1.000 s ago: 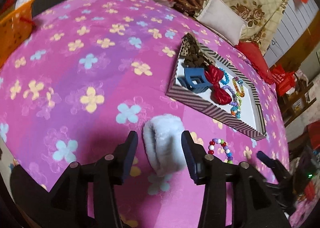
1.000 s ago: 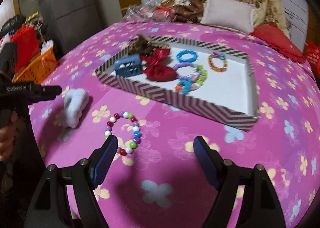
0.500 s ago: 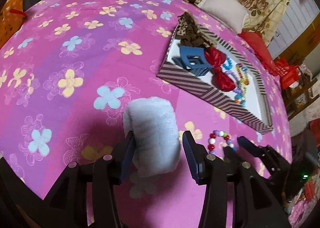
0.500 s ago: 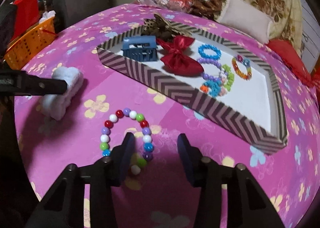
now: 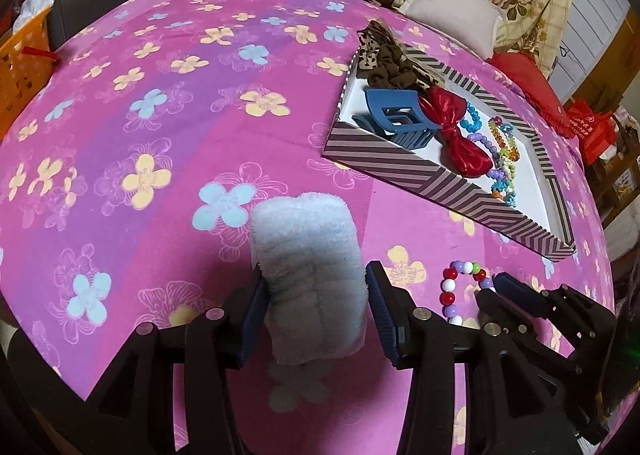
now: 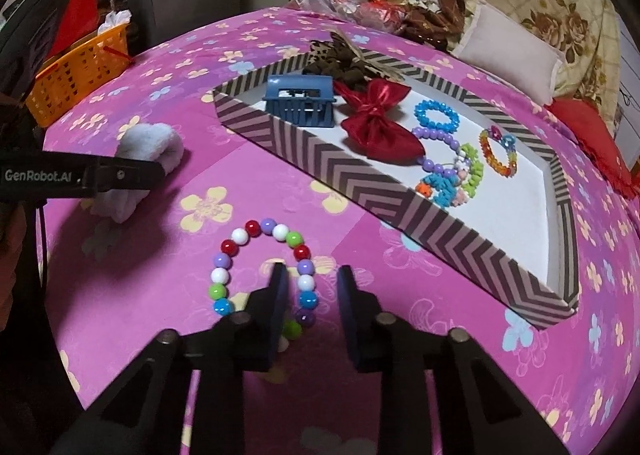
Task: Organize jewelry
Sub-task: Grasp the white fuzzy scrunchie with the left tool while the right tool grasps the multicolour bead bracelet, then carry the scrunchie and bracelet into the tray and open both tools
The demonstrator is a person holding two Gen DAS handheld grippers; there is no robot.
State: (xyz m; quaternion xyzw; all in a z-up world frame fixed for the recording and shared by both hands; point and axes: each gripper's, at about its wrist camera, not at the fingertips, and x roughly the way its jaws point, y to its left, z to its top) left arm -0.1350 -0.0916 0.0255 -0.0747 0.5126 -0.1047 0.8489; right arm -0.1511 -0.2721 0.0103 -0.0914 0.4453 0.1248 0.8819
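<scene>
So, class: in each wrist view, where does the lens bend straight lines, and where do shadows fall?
Left wrist view: the fisheye bows the striped tray rim, corners vignette black, and shadow pools under the white scrunchie. Right wrist view: the bedspread bulges dome-like, sharp throughout, with shadow beneath the beaded bracelet.

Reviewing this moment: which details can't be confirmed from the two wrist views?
- Right wrist view: whether the right gripper pinches the bead bracelet; its left finger hides the strand's near beads.
- Left wrist view: the fluffy white scrunchie sits between the left gripper's fingers; its underside is hidden, and pad contact on the right is unclear.
- Both views: the leopard-print accessory at the striped tray's far corner is too bunched to identify.
</scene>
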